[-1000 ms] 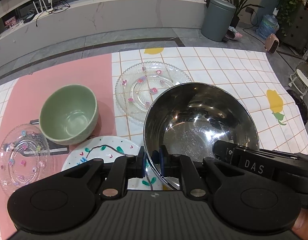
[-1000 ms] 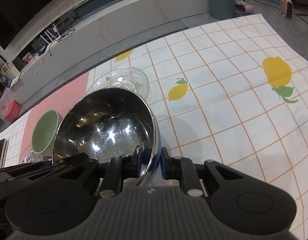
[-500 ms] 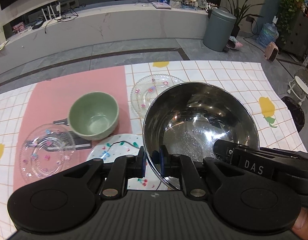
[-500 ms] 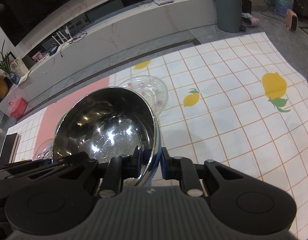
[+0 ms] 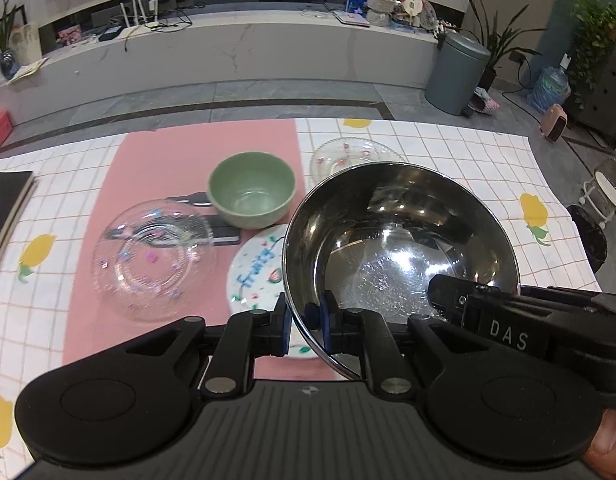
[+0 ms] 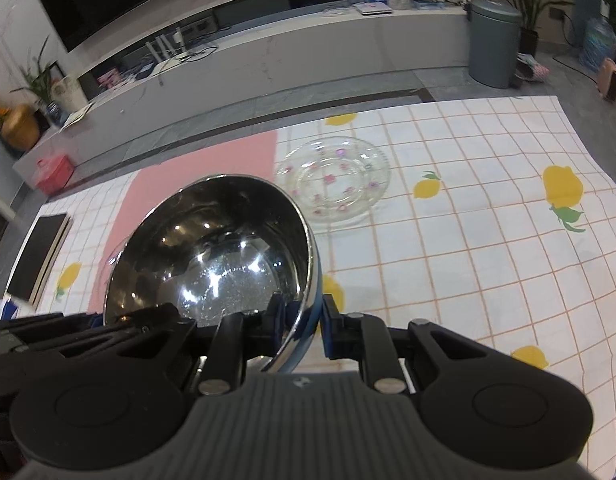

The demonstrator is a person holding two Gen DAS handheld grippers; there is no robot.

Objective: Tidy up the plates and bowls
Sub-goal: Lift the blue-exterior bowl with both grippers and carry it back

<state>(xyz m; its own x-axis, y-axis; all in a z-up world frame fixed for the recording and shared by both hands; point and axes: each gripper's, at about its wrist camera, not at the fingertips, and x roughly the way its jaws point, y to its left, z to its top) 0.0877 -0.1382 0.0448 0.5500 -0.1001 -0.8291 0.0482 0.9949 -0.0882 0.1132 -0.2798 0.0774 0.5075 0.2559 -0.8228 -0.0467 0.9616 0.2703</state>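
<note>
A: While you hold the steel bowl off the cloth, tell me how each gripper sits on it.

B: Your left gripper has its jaws nearly closed, pinching the bowl's near-left rim, one pad inside and one outside. Your right gripper clamps the near-right rim the same way, its jaws just as narrow.

A: What lies around the bowl?

B: Taking the steel bowl as your landmark: beyond its far rim lies a clear glass plate with pink flowers, partly hidden by the bowl in the left wrist view. To its left and farther off stands the green bowl, resting on a flat dark object. Left of that, a clear glass bowl overlaps the same dark object.

A: And directly beneath?

B: A white painted plate sits partly under the steel bowl's left edge; the bowl covers its right side. All rest on the checked tablecloth with lemons and a pink panel. A black book lies far left.
</note>
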